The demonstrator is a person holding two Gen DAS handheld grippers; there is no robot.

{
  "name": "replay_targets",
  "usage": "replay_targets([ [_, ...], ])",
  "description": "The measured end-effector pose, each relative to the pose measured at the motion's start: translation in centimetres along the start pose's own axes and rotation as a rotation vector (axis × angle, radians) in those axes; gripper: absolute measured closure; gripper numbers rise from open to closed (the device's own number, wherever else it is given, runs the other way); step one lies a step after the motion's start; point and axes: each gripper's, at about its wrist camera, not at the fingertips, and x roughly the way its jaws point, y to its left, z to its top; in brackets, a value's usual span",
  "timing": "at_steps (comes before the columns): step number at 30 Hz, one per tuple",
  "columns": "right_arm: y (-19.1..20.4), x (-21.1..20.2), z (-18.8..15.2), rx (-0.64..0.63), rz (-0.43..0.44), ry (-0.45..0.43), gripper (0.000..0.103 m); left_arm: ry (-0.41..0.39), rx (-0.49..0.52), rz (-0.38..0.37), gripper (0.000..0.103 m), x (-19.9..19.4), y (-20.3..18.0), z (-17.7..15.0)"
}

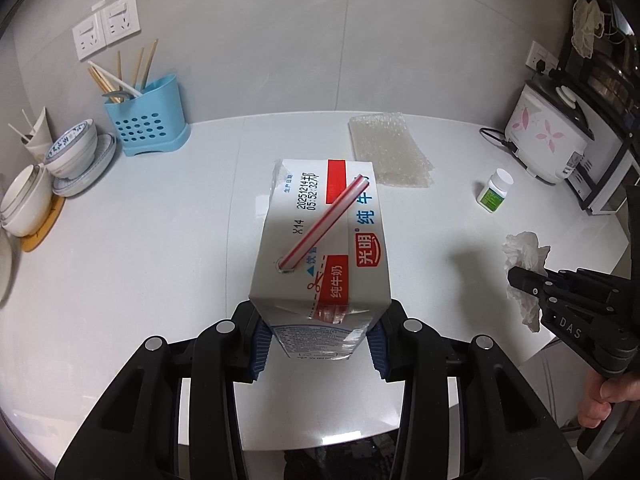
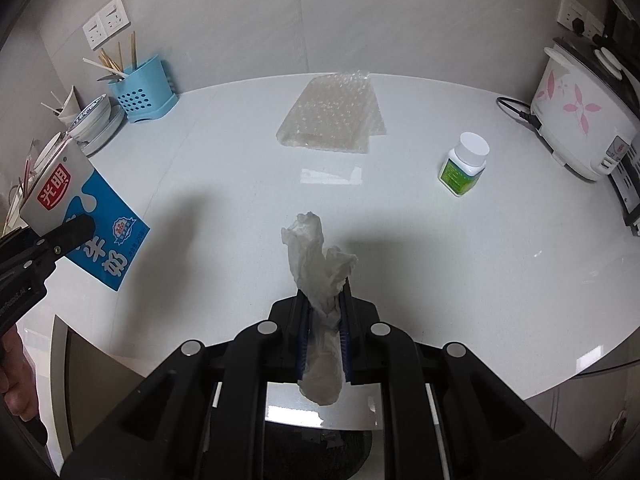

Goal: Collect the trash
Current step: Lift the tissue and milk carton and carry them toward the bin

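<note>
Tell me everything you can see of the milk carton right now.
The milk carton is a white paperboard box with red labels, a printed date code and a blue side panel. A red-and-white striped straw sticks out of its punched hole. The left tool is shut on it, blue pads pressing opposite sides, holding it tilted above the white counter. Nothing else touches it.

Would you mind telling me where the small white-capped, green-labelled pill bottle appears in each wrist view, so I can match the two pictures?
Left wrist view: the small white-capped, green-labelled pill bottle stands right of centre on the white counter, before the rice cooker.
Right wrist view: the bottle stands upper right, again near the cooker.
Shared landmark: the folded sheet of clear bubble wrap lies to the bottle's left in both.
</note>
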Motion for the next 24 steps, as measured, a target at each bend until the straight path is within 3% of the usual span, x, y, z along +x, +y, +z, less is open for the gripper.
replay_targets([
  [24,1.0,-4.4,-7.8,-0.038,0.021,-0.021,0.091,0.037,0.031,-0.045,0.064,-4.5,-3.2,-7.8],
])
